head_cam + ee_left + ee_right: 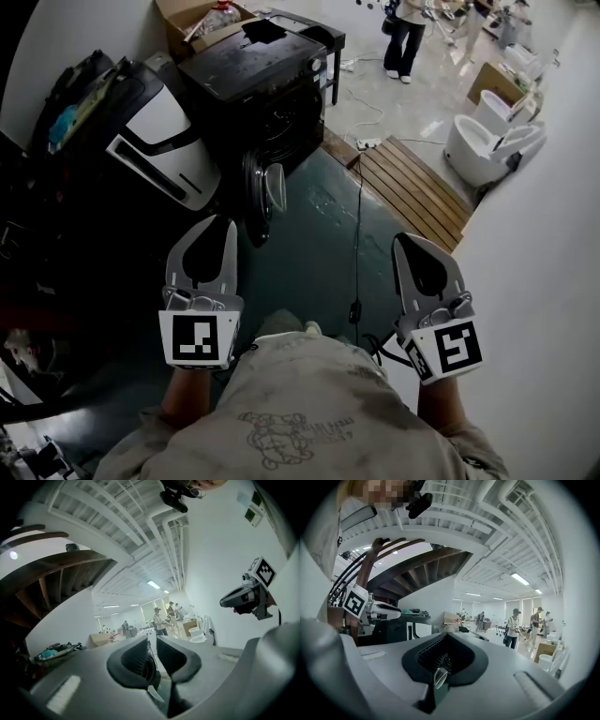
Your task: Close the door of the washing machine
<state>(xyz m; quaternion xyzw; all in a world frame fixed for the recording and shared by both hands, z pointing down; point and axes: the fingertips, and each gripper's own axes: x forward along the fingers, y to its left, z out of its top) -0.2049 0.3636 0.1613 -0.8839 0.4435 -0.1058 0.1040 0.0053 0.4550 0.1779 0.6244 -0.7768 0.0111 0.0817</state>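
The black washing machine (258, 75) stands at the top centre of the head view. Its round door (270, 192) hangs open toward me over the teal floor. My left gripper (217, 225) is held just short of the door, slightly to its left, with a narrow gap between its jaws and nothing in them. In the left gripper view the gripper (153, 641) shows the machine's front through that gap. My right gripper (403, 239) hangs well right of the door, shut and empty. In its own view, that gripper (446, 637) has its tips touching.
A white and black appliance (155, 141) leans left of the machine. A wooden slat platform (412, 187) and white toilets (487, 141) lie to the right. A black cable (356, 234) runs along the floor between the grippers. A person (405, 37) stands far back.
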